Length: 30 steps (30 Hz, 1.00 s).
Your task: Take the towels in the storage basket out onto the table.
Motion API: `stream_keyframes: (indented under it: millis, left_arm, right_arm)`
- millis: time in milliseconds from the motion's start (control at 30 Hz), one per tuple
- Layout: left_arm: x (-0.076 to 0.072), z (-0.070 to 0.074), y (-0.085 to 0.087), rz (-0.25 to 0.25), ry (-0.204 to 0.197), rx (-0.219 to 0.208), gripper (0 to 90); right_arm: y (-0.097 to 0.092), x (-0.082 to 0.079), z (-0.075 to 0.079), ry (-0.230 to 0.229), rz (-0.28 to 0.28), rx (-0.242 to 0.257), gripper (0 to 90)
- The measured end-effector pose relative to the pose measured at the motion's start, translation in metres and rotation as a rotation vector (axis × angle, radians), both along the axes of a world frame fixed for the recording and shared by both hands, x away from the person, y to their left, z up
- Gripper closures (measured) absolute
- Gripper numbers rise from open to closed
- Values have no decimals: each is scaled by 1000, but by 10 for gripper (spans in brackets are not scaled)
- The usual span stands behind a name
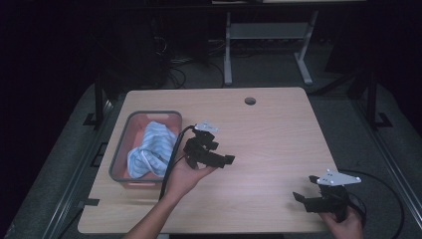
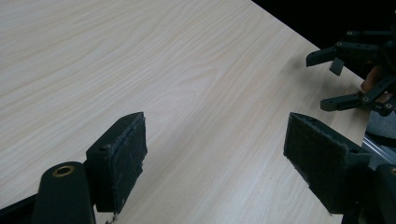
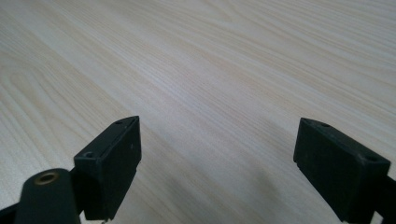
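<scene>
My left gripper (image 1: 222, 152) is held palm-up over the table (image 1: 268, 139), just right of a grey bin (image 1: 119, 149), and points right. In the left gripper view its jaws stand wide apart over bare wood; the gripper (image 2: 215, 149) is open and holds nothing. My right gripper (image 1: 304, 188) hovers near the table's front right corner and points left. In its own view it (image 3: 217, 158) is also open and empty. A blue and white striped cloth (image 1: 149, 147) lies bunched in the bin. The right gripper (image 2: 355, 74) appears far off in the left gripper view.
A round cable hole (image 1: 250, 101) sits near the table's far edge. Cables trail from both grippers, one across the bin's right rim. A grey desk frame (image 1: 268, 35) stands on the floor beyond the table.
</scene>
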<state>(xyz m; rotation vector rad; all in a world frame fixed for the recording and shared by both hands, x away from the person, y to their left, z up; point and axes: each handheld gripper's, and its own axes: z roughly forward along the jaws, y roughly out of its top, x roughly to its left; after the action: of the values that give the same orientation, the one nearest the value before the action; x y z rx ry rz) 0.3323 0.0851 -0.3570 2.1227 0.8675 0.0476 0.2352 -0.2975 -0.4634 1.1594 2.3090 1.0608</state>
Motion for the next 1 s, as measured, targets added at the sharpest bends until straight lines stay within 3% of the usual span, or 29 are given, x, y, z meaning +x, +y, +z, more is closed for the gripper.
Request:
stream_keyframes:
  millis: [300,733,1000]
  left_arm:
    - [7,11,14,25,10,-19,203]
    - [15,21,39,73,6,-8,204]
    - [21,21,53,110,23,-11,205]
  right_arm:
    - [2,0,0,3,-1,-3,145]
    - [4,1,-1,5,7,-8,145]
    - [5,1,-1,4,10,-15,145]
